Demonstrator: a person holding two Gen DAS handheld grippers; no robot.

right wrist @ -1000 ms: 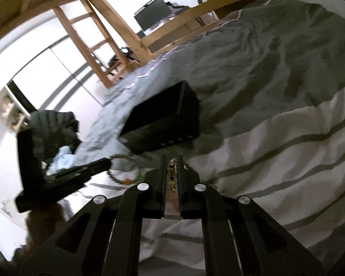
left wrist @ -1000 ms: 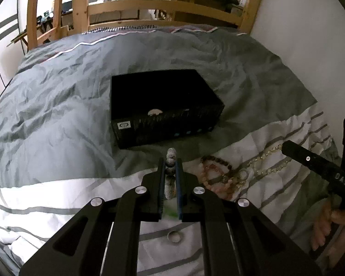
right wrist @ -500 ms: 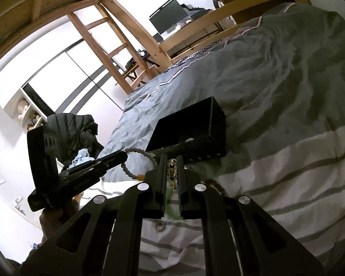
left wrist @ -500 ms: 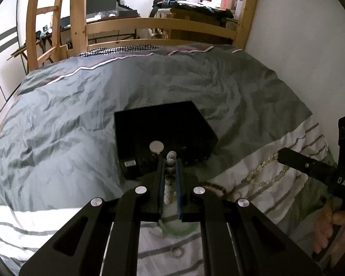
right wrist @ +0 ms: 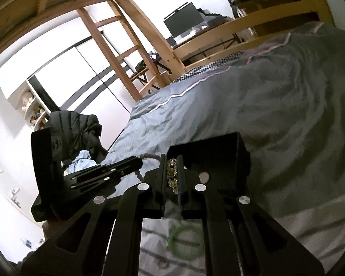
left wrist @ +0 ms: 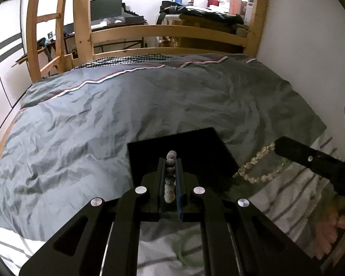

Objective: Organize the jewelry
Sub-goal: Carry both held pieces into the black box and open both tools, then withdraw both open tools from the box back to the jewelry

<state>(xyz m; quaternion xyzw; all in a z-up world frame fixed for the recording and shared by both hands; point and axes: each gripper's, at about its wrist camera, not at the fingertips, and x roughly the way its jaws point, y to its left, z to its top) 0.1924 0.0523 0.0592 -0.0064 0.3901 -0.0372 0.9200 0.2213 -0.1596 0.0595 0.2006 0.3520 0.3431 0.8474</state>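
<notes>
My left gripper (left wrist: 170, 161) is shut on a grey stone-bead bracelet (left wrist: 170, 179) and holds it above the near edge of the black jewelry box (left wrist: 184, 147) on the bed. My right gripper (right wrist: 172, 161) is shut on a clear yellowish bead necklace (right wrist: 172, 174), whose strand hangs from it in the left wrist view (left wrist: 255, 168). It too is over the box (right wrist: 218, 158). The left gripper (right wrist: 126, 164) with its grey beads (right wrist: 149, 156) shows at left in the right wrist view. A green bangle (right wrist: 186, 241) lies on the striped sheet below.
A grey duvet (left wrist: 126, 115) covers the bed, with a white striped sheet (left wrist: 287, 197) at the near end. A wooden bed frame (left wrist: 168, 32) stands at the far end and a white wall (left wrist: 310, 46) on the right. A small ring (right wrist: 162, 263) lies near the bangle.
Both grippers have risen from the sheet with their beads and moved forward over the black box. The other jewelry on the sheet has dropped out of the left wrist view.
</notes>
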